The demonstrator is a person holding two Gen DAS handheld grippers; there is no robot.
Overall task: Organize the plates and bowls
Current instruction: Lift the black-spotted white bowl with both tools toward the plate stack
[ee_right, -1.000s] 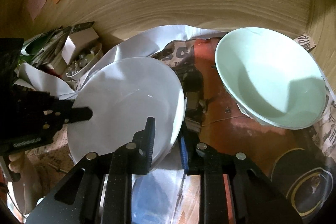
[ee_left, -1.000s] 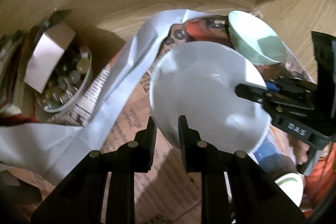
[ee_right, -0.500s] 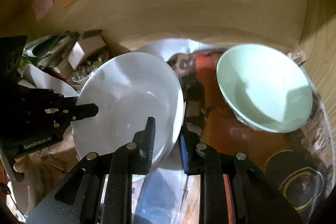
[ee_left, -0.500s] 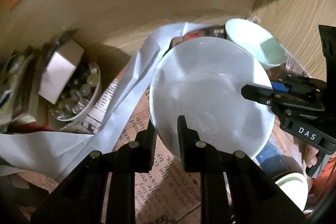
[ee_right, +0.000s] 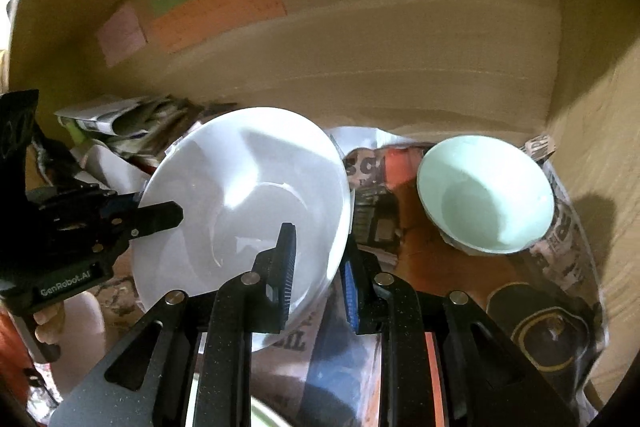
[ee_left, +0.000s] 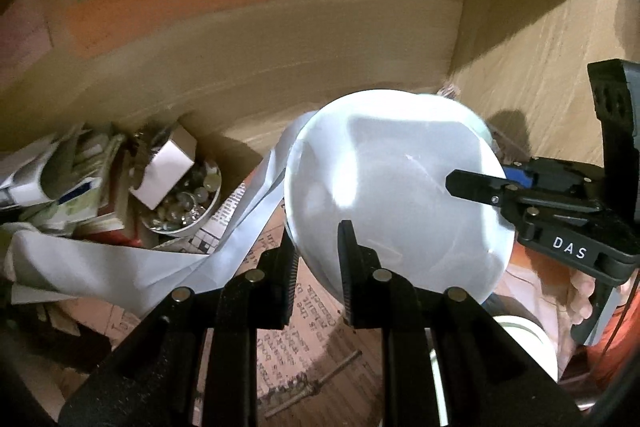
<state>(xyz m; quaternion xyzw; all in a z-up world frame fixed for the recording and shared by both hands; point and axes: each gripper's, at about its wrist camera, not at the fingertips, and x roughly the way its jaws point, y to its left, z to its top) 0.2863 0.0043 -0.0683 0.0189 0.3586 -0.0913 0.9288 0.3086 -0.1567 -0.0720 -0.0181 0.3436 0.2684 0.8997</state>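
A white bowl is held tilted in the air inside a wooden cabinet, gripped on two sides of its rim. My left gripper is shut on its near-left rim. My right gripper is shut on its right rim; the bowl also shows in the right wrist view. Each gripper appears in the other's view, the right one and the left one. A pale green bowl stands upright on newspaper to the right, apart from both grippers.
Newspaper lines the shelf. A small dish of round glass pieces with a white box, papers and a white sheet lie at left. Wooden walls close in behind and right. Another white rim shows at lower right.
Both grippers have lifted the white bowl up and back from the shelf. The green bowl looks smaller and farther off, and coloured notes on the back wall have come into view.
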